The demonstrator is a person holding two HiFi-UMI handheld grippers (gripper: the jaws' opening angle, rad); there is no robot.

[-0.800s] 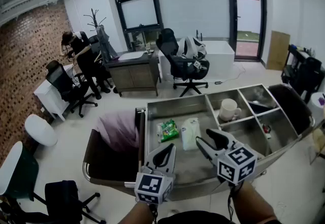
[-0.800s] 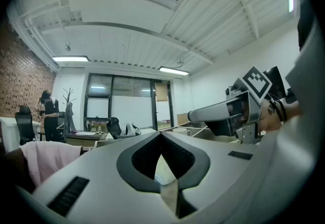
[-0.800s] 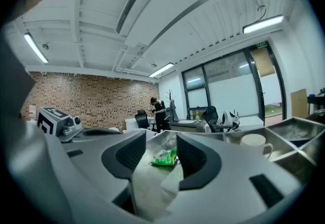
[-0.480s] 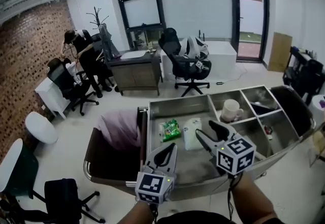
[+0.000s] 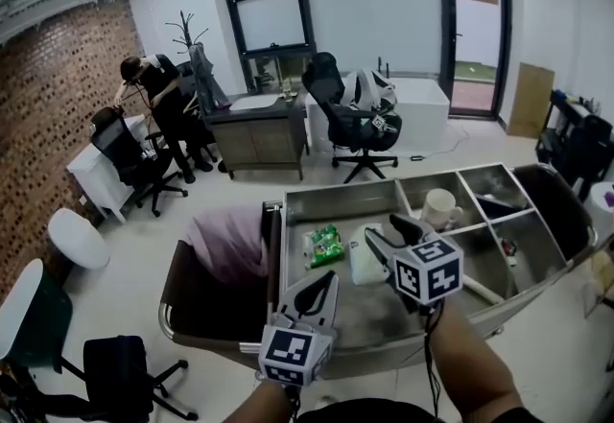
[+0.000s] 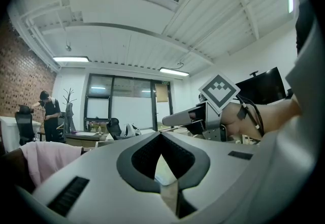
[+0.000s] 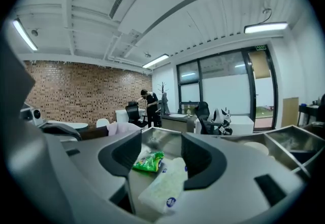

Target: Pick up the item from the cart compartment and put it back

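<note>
Green pkt (image 5: 323,245) beside tissue pack (image 7: 165,187), mug (image 5: 440,208) apart

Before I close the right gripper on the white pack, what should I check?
1. Right gripper jaws apart: ok.
2. White pack lined up between the jaws: ok, centred in the right gripper view.
3. Pads on the pack: not ok, gaps show on both sides.
4. Green packet outside the jaws: ok, it lies beyond them.
5. Pack free of the green packet: cannot tell, their edges look close.
6. Left gripper out of the way: ok, shut and empty, at the near side of the cart.
</note>
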